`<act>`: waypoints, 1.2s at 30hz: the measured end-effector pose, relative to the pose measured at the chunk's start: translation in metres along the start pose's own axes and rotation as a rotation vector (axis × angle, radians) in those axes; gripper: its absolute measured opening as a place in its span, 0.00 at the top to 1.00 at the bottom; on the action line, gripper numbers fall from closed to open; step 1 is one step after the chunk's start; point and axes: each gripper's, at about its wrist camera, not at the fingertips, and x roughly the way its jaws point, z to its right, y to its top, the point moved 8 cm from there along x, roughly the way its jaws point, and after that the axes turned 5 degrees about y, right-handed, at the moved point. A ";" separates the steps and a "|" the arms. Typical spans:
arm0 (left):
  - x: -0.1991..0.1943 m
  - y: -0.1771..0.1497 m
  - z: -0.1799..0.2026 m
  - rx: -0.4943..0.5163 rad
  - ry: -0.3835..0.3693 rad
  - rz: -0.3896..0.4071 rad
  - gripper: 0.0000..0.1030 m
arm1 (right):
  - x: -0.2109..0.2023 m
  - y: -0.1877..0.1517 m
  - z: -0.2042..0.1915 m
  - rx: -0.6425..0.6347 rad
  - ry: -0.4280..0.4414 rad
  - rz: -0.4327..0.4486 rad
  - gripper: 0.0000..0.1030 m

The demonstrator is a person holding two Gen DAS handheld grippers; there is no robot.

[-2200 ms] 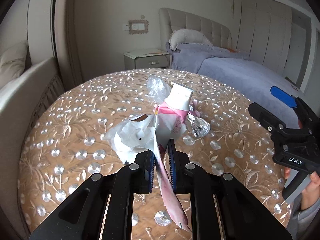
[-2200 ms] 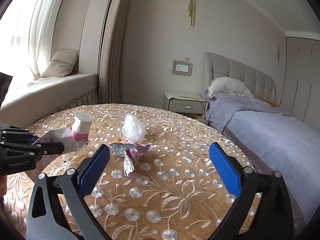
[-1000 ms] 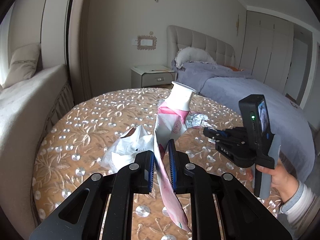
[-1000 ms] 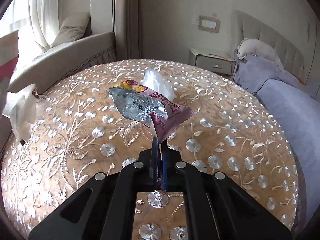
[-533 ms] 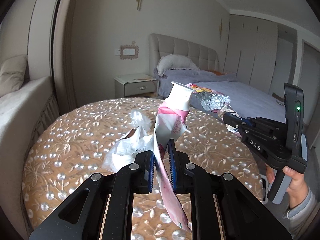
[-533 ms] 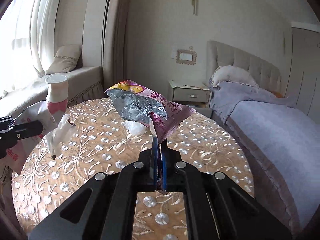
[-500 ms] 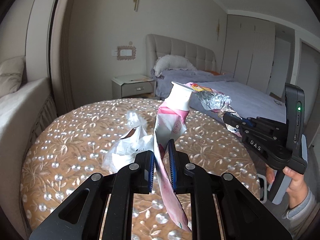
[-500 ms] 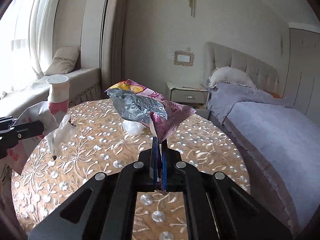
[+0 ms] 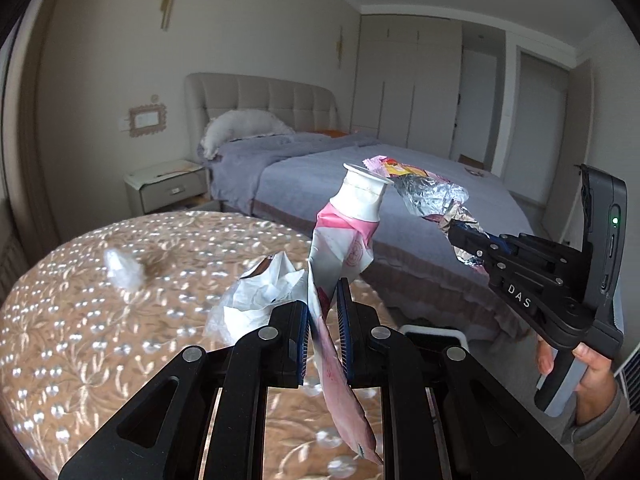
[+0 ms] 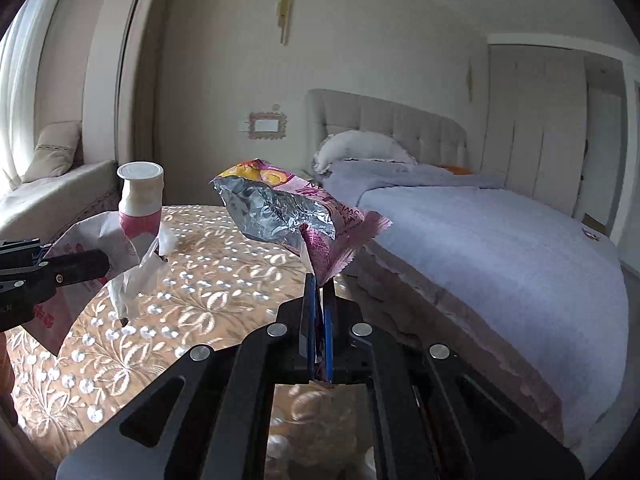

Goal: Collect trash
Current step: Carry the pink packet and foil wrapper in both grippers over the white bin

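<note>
Left gripper (image 9: pixel 323 320): jaws nearly closed, clamped on pink-and-white wrapper (image 9: pixel 340 380); wrapper passing between the blue pads, lower end hanging below the fingers, upper end wrapped round small white bottle (image 9: pixel 362 198) standing just above the fingertips, tilted slightly right. Crumpled white tissue (image 9: pixel 260 300) bunched just left of the left pad, touching the wrapper, lifted off the table with it. Right gripper (image 10: pixel 319 316): jaws closed to a thin gap, pinching the lower corner of foil snack bag (image 10: pixel 288 212); bag rising from the fingertips and spreading up-left, silver inner face toward the camera, purple print to the right. Both loads held in the air, near each other above the right edge of round table (image 9: pixel 80 320) with floral cloth. One clear plastic scrap (image 9: pixel 122 270) lying on the cloth, well apart from both grippers. Beyond: bed (image 10: pixel 500 240) with grey cover, nightstand (image 9: pixel 168 184) beside it.
</note>
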 end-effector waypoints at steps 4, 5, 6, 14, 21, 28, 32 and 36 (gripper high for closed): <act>0.032 -0.001 0.053 0.038 -0.089 -0.026 0.88 | -0.016 -0.019 0.042 0.041 -0.081 -0.012 0.96; 0.038 -0.001 0.063 0.045 -0.105 -0.033 0.88 | -0.018 -0.024 0.050 0.048 -0.099 -0.015 0.96; 0.046 -0.002 0.075 0.052 -0.122 -0.039 0.88 | -0.022 -0.029 0.061 0.059 -0.122 -0.017 0.96; 0.104 -0.007 0.154 0.096 -0.213 -0.098 0.88 | -0.041 -0.065 0.118 0.147 -0.233 -0.036 0.96; 0.145 -0.020 0.196 0.125 -0.260 -0.154 0.88 | -0.044 -0.091 0.150 0.200 -0.291 -0.050 0.96; 0.195 -0.046 0.237 0.141 -0.286 -0.242 0.87 | -0.037 -0.117 0.171 0.226 -0.317 -0.085 0.96; 0.227 -0.067 0.253 0.142 -0.312 -0.310 0.87 | -0.026 -0.132 0.189 0.247 -0.325 -0.121 0.96; 0.258 -0.088 0.265 0.135 -0.343 -0.377 0.87 | -0.015 -0.151 0.205 0.276 -0.323 -0.155 0.96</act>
